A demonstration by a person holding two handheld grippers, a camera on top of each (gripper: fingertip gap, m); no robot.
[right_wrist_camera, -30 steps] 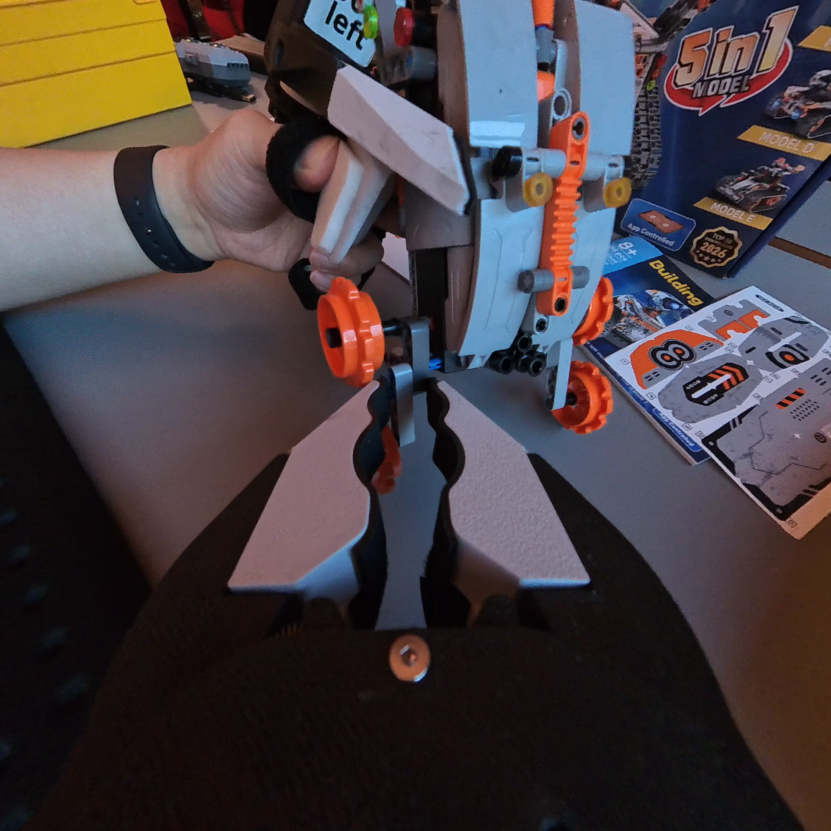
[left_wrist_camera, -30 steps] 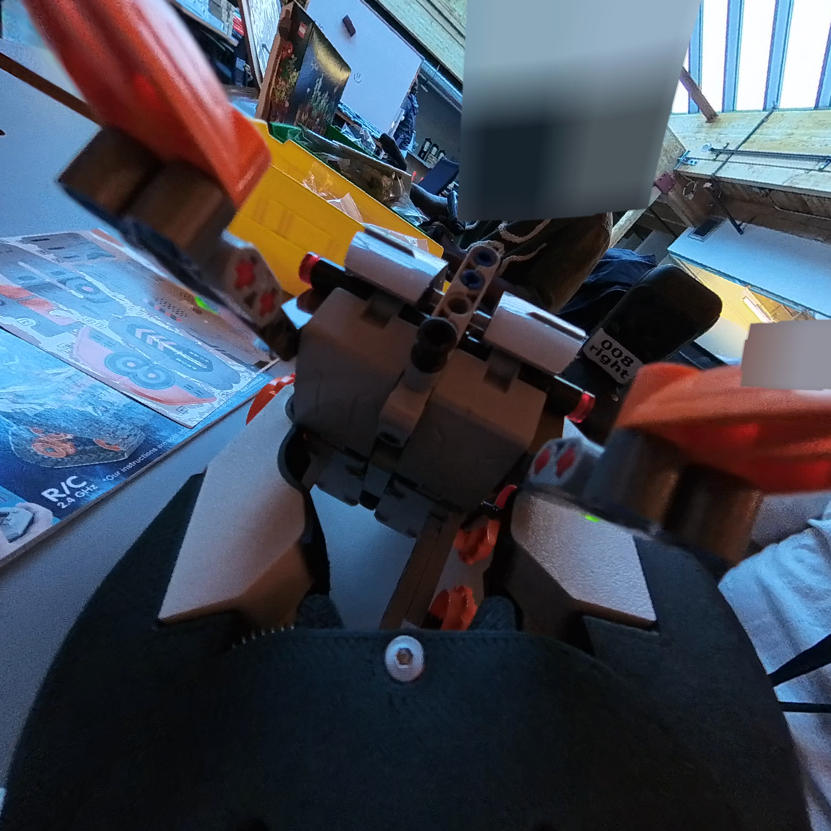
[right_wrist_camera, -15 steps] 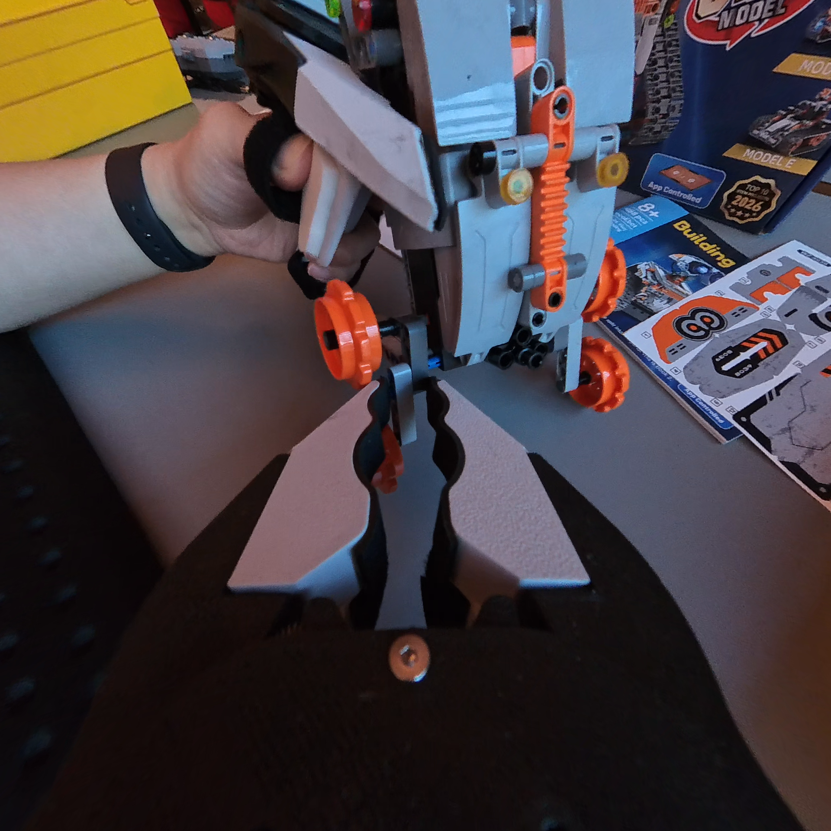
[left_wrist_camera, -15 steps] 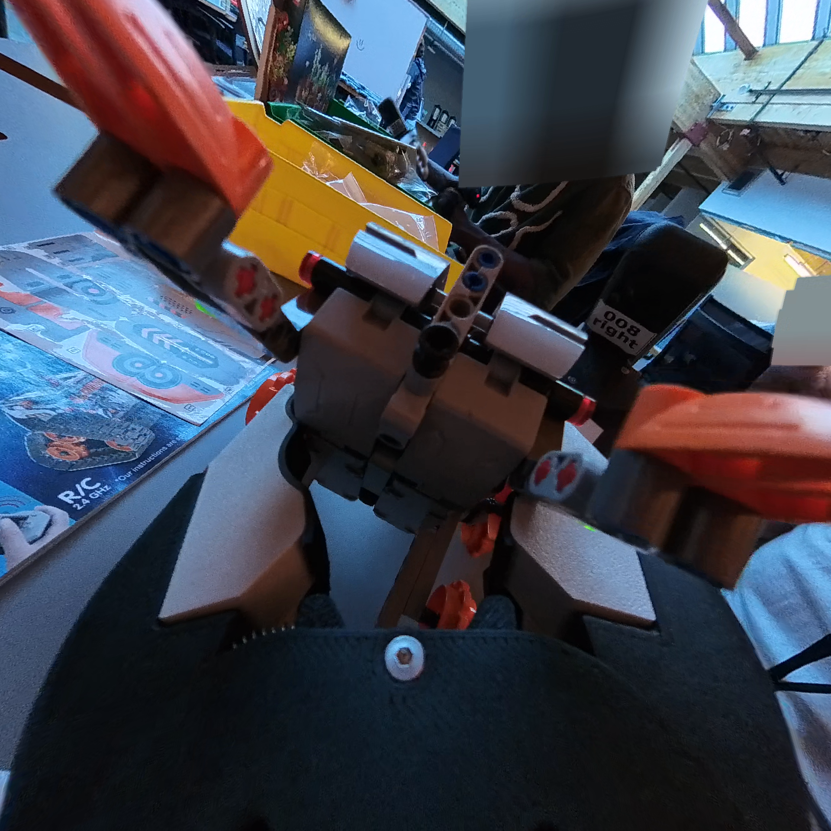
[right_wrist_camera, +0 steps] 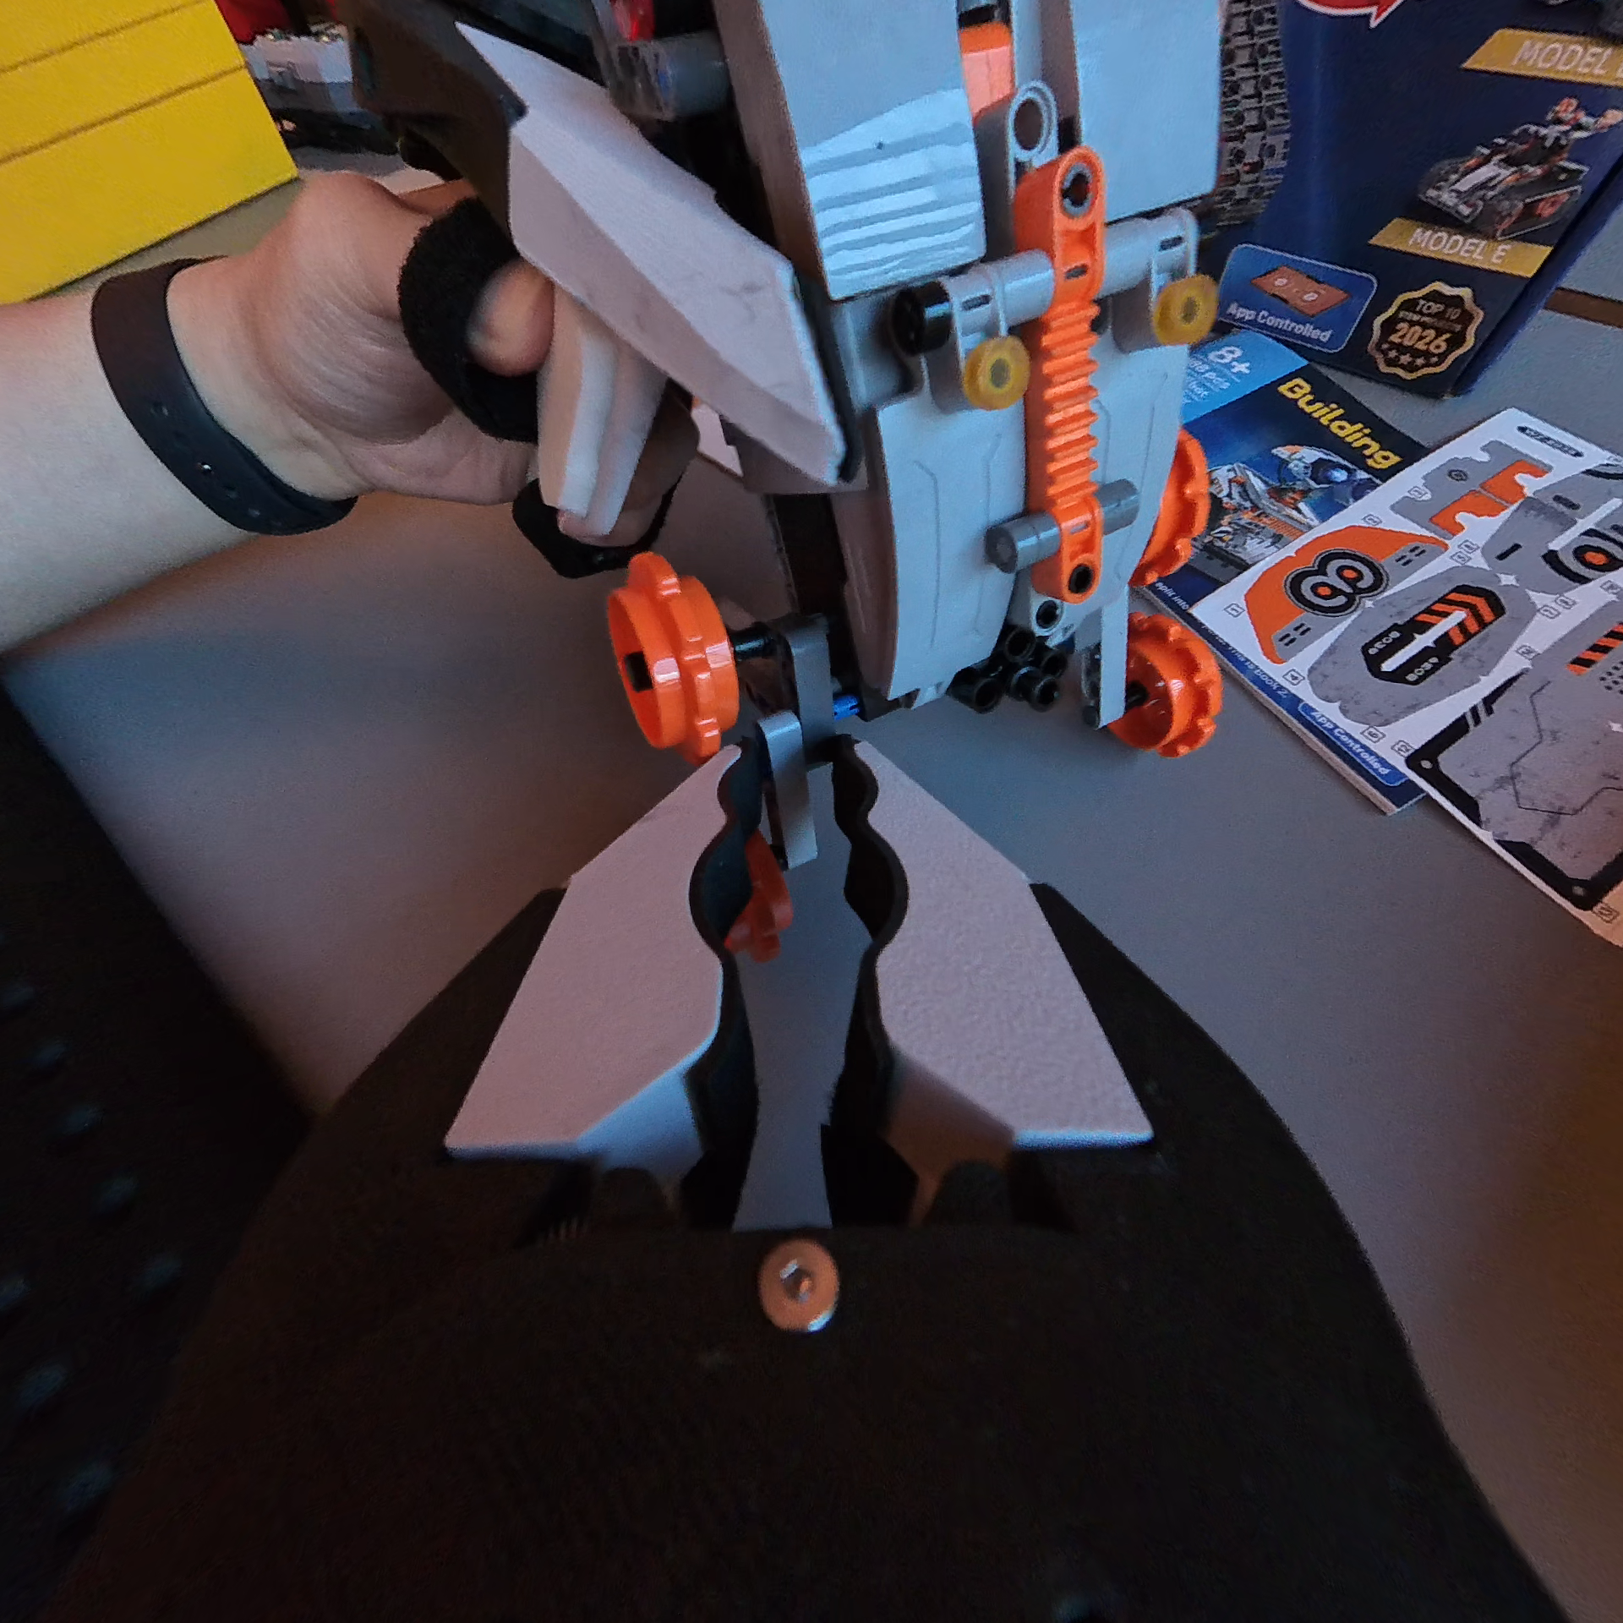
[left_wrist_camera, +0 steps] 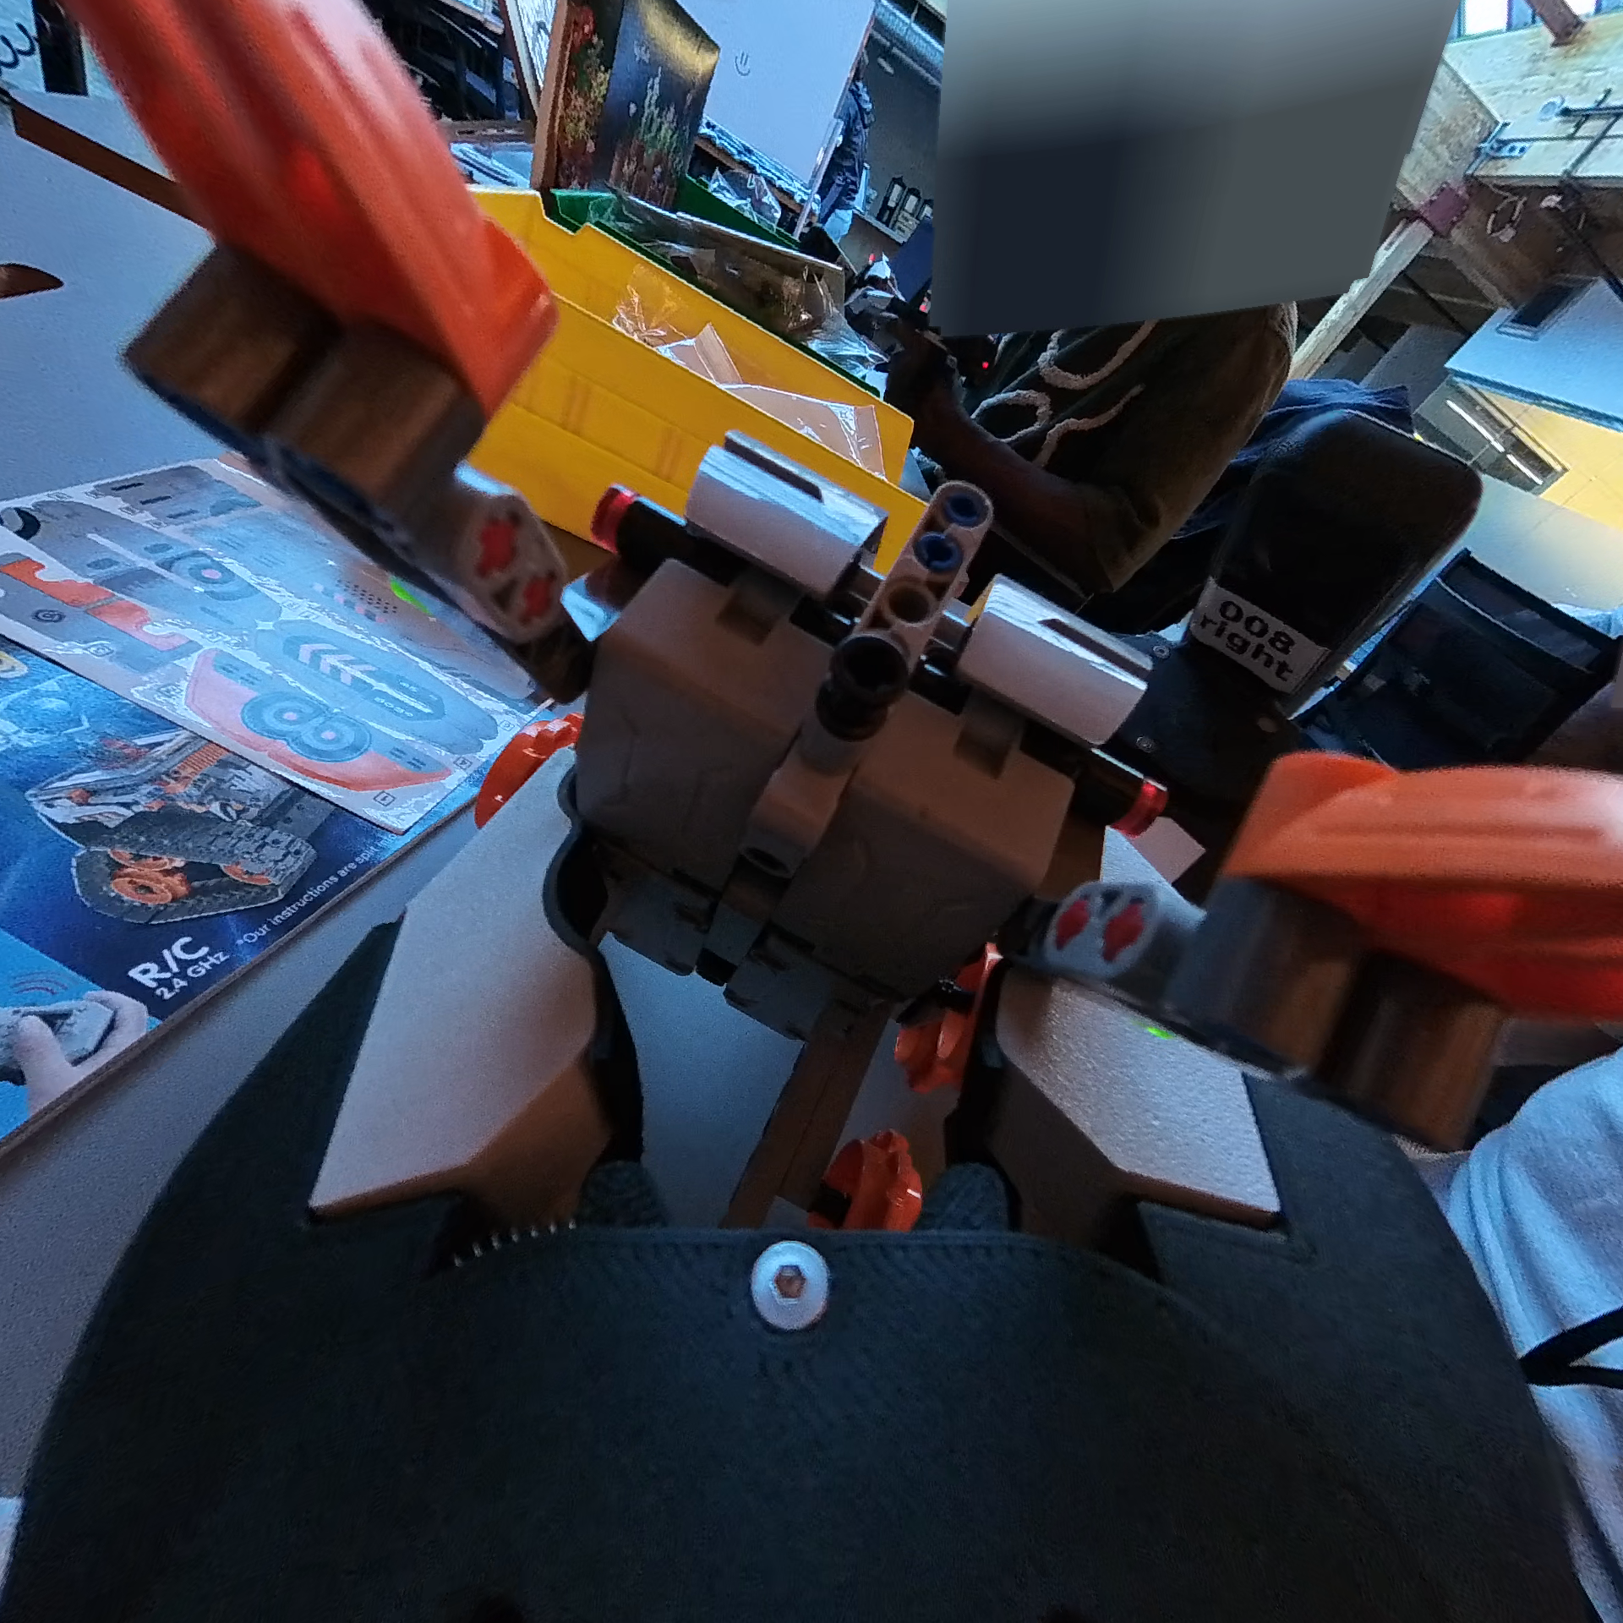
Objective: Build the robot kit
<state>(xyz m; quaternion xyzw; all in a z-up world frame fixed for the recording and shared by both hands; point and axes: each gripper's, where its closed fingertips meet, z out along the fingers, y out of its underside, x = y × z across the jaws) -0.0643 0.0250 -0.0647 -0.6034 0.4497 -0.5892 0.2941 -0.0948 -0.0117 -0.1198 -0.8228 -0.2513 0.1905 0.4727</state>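
Note:
A grey and orange brick-built vehicle model [left_wrist_camera: 817, 790] sits between my left gripper's [left_wrist_camera: 790, 887] fingers, which are shut on its grey body. Two orange panels [left_wrist_camera: 334, 176] stick out to either side. In the right wrist view the model [right_wrist_camera: 948, 492] hangs upright above the table with an orange toothed rack [right_wrist_camera: 1063, 378] on its face. My right gripper [right_wrist_camera: 795, 777] is shut on a small grey beam [right_wrist_camera: 790, 790] under the model, beside an orange wheel hub [right_wrist_camera: 672, 654]. A small orange piece [right_wrist_camera: 760, 905] shows between its fingers.
A hand with a dark wristband [right_wrist_camera: 351, 369] holds the left gripper's handle. A sticker sheet [right_wrist_camera: 1449, 632], a booklet [right_wrist_camera: 1273, 457] and a blue box [right_wrist_camera: 1449, 176] lie on the grey table at right. A yellow bin [left_wrist_camera: 703, 413] stands behind, with a seated person [left_wrist_camera: 1098, 421] beyond it. The gap from one gripper's tips to the other's is roughly 7 cm.
Both grippers keep their hold. The model has tilted a little and the background has slid in both views, so the grippers and model have moved together.

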